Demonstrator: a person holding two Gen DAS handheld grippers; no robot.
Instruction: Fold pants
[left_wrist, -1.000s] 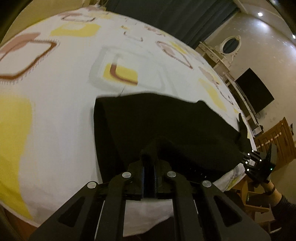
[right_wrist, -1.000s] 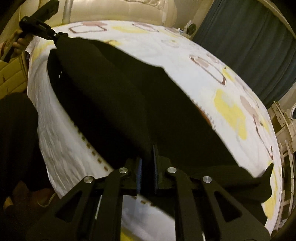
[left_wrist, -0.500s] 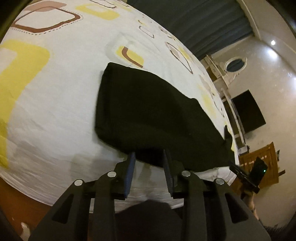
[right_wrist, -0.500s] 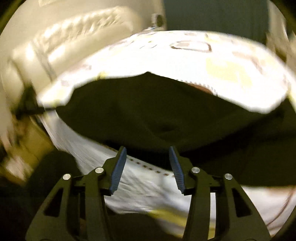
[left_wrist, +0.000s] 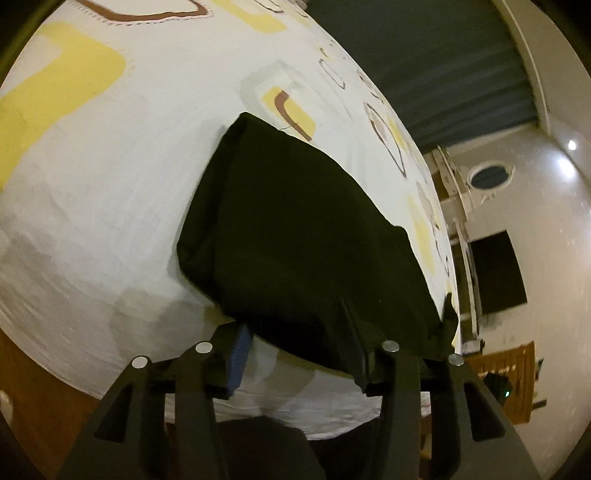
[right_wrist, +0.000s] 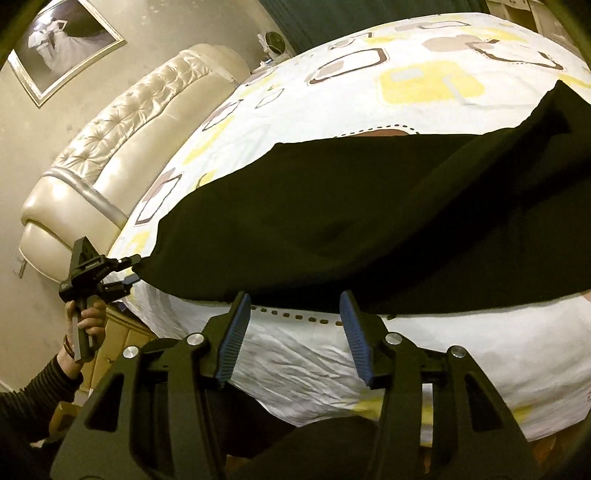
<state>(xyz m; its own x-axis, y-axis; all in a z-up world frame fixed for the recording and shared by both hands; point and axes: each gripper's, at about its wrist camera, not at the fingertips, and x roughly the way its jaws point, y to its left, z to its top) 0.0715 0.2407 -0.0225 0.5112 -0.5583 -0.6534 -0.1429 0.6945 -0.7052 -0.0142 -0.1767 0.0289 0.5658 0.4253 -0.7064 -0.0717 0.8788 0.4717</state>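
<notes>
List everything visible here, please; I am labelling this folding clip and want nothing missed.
pants: one, black, along the bed's near edge
bedsheet: one, white with yellow and brown squares, over the bed
headboard: one, cream, tufted, bed's end
framed picture: one, silver frame, wall above headboard
curtain: one, dark blue, beyond the bed
screen: one, black, far wall
mirror: one, oval, white-framed, near the curtain
left claw: one, black, jaws opening, pants' edge between them
right claw: one, black, blue pads, jaws opening, sheet between them
left hand: one, holding the left claw's handle
</notes>
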